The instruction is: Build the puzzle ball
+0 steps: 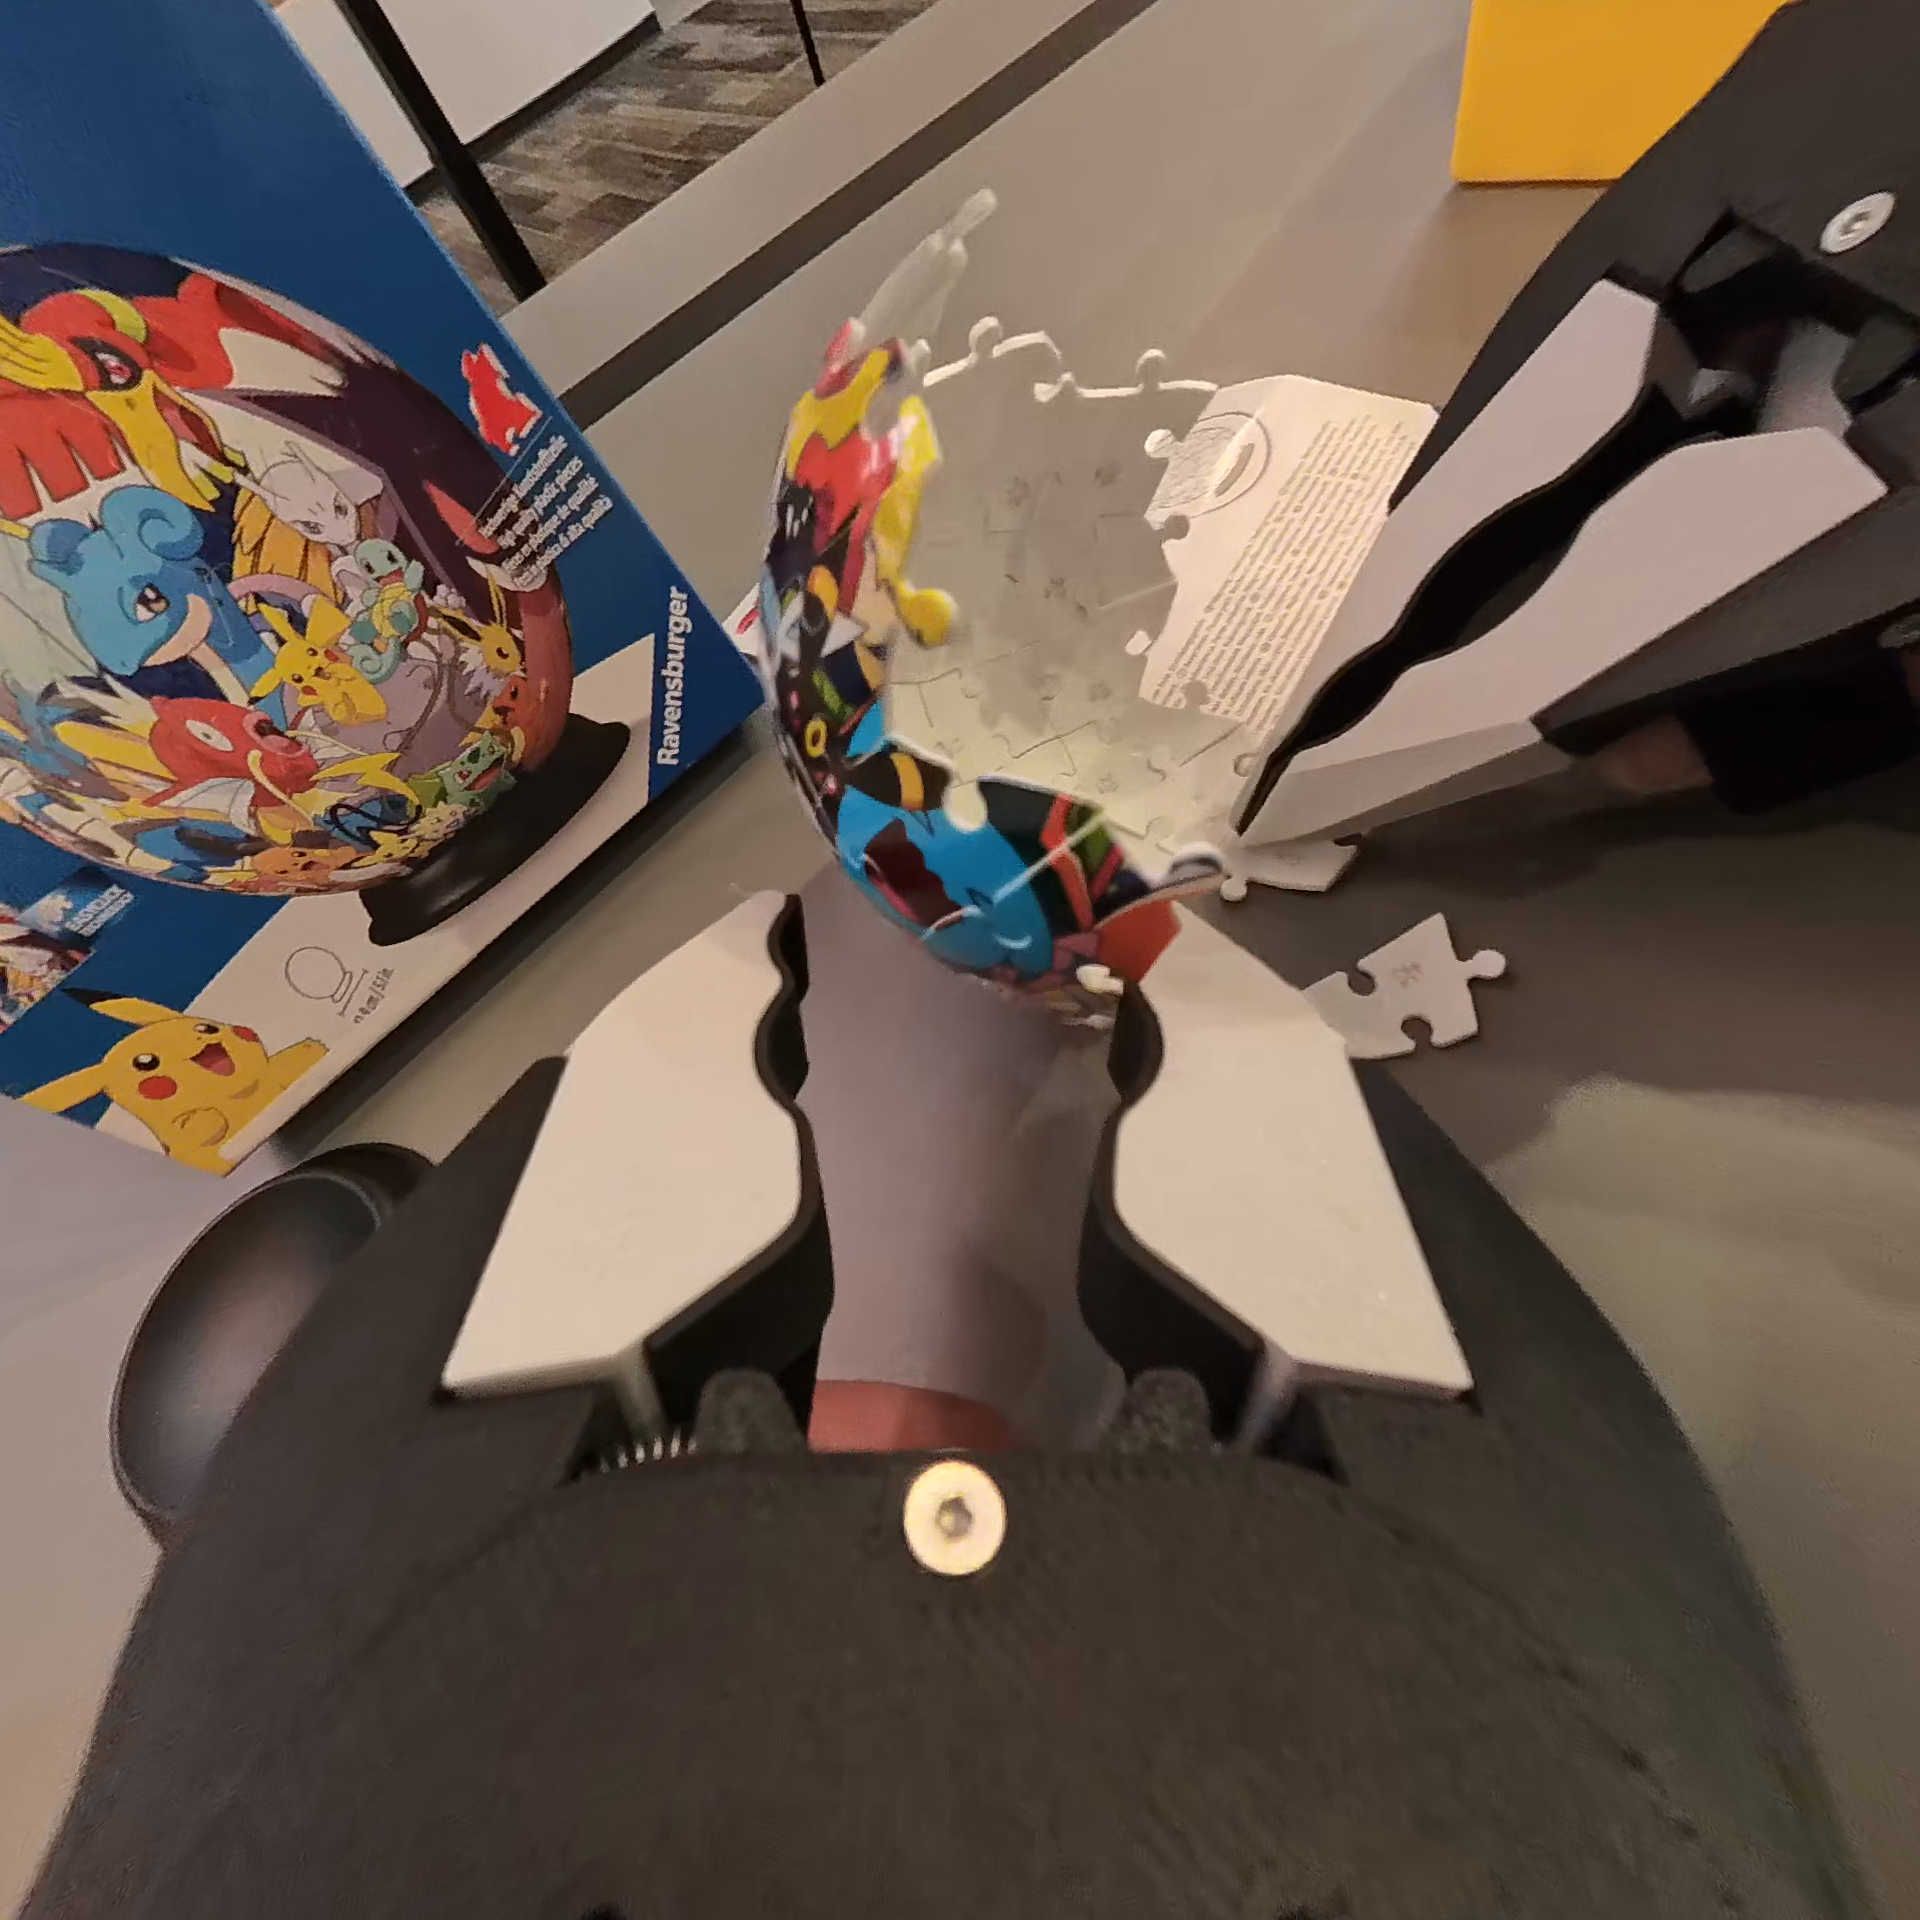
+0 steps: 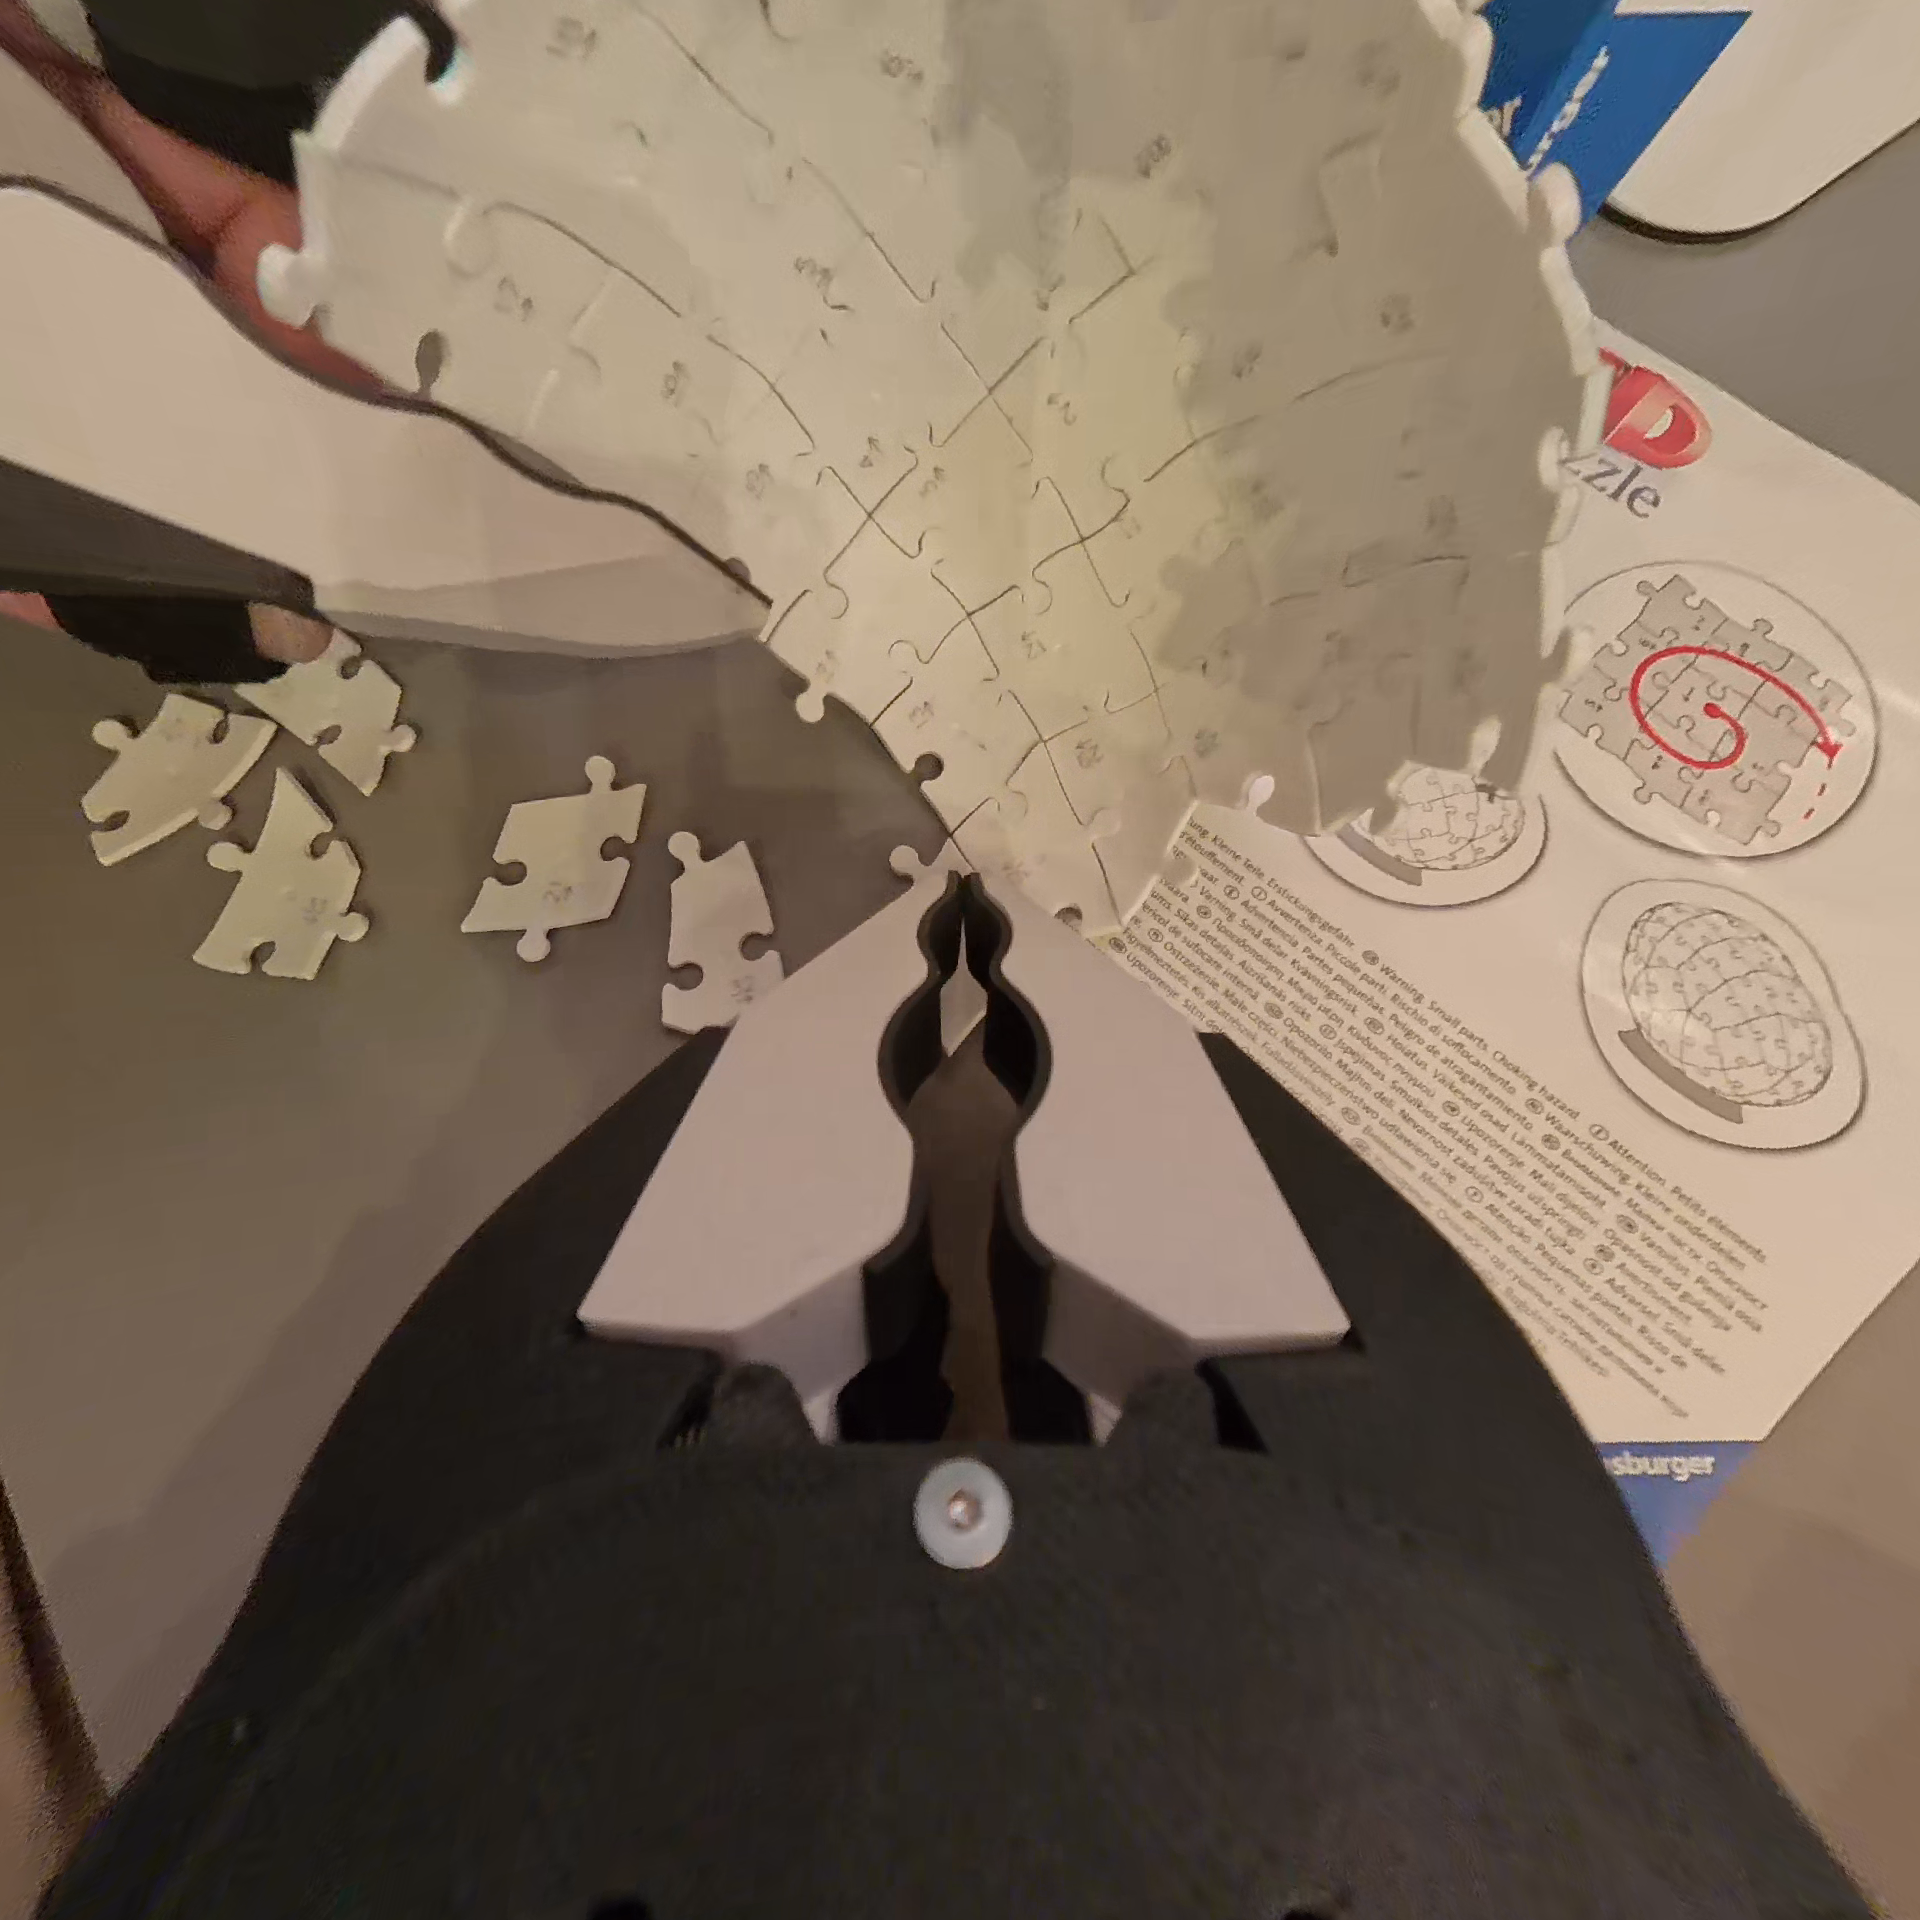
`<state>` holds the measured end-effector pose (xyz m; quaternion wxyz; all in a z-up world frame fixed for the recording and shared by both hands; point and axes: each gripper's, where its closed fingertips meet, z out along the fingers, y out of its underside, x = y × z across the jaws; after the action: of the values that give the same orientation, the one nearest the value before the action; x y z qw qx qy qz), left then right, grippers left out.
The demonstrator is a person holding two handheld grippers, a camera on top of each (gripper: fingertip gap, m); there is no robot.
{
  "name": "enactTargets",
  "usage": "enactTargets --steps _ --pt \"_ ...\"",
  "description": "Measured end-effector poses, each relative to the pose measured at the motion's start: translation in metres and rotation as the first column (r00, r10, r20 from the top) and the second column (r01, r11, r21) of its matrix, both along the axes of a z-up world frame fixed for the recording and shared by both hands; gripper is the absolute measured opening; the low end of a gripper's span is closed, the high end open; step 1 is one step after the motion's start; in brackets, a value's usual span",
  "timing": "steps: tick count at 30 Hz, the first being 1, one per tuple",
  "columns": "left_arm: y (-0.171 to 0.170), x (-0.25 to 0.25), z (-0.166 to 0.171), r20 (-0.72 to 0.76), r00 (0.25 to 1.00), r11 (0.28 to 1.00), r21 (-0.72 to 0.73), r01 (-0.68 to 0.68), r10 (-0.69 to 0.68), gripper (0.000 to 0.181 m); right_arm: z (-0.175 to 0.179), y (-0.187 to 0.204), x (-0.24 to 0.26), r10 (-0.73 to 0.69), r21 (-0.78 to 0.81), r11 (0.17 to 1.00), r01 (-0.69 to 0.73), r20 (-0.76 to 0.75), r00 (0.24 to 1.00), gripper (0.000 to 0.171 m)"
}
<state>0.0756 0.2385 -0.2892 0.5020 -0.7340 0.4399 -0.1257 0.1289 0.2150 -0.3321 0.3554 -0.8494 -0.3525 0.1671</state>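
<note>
Spreading beneath everything is a grey table [image 1: 1714,1195], and on its far left stands the blue puzzle box [image 1: 312,582], tilted, its printed face toward the left wrist camera. Just right of the box the half-built puzzle ball [image 1: 1039,644] is held off the tabletop: a curved shell of joined pieces, colourful outside, plain white inside, its open bowl facing the right gripper [image 2: 968,891]. That gripper is clenched on the shell's lower rim, fingertips pressed together with the edge pinched between them; in the left wrist view it comes in from the upper right. The left gripper [image 1: 951,971] sits released, jaws well apart, directly below the shell's coloured underside; whether its right finger touches the shell I cannot tell. Under and behind the ball lies a white instruction sheet [image 2: 1558,1039] with round diagrams and small print. Left of the right gripper, five loose puzzle pieces [image 2: 556,873] lie white side up on the table, and a gloved hand [image 2: 223,639] touches the farthest one. One more loose piece [image 1: 1403,987] lies just right of the left gripper's fingers.
</note>
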Motion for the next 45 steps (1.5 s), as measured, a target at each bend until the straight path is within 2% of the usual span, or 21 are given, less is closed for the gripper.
enactTargets --steps 12,27,36,45 --pt "-0.01 0.009 -0.002 0.03 0.995 0.993 -0.071 0.093 -0.091 0.057 -0.001 -0.001 0.0 -0.025 -0.095 0.995 0.017 -0.082 0.996 0.0" --pt "-0.018 0.006 -0.001 0.055 0.984 0.977 -0.124 0.176 -0.17 0.06 0.006 0.003 0.011 0.026 -0.087 0.996 -0.029 -0.027 0.999 0.0" --pt "-0.023 0.006 0.003 0.067 0.973 0.964 -0.133 0.229 -0.221 0.062 0.021 0.008 0.018 0.007 -0.069 0.998 -0.012 -0.08 0.997 0.0" --pt "-0.015 -0.003 0.006 0.11 0.971 0.961 -0.155 0.229 -0.214 0.064 0.042 0.007 0.03 -0.021 -0.039 0.999 0.016 -0.121 0.992 0.0"
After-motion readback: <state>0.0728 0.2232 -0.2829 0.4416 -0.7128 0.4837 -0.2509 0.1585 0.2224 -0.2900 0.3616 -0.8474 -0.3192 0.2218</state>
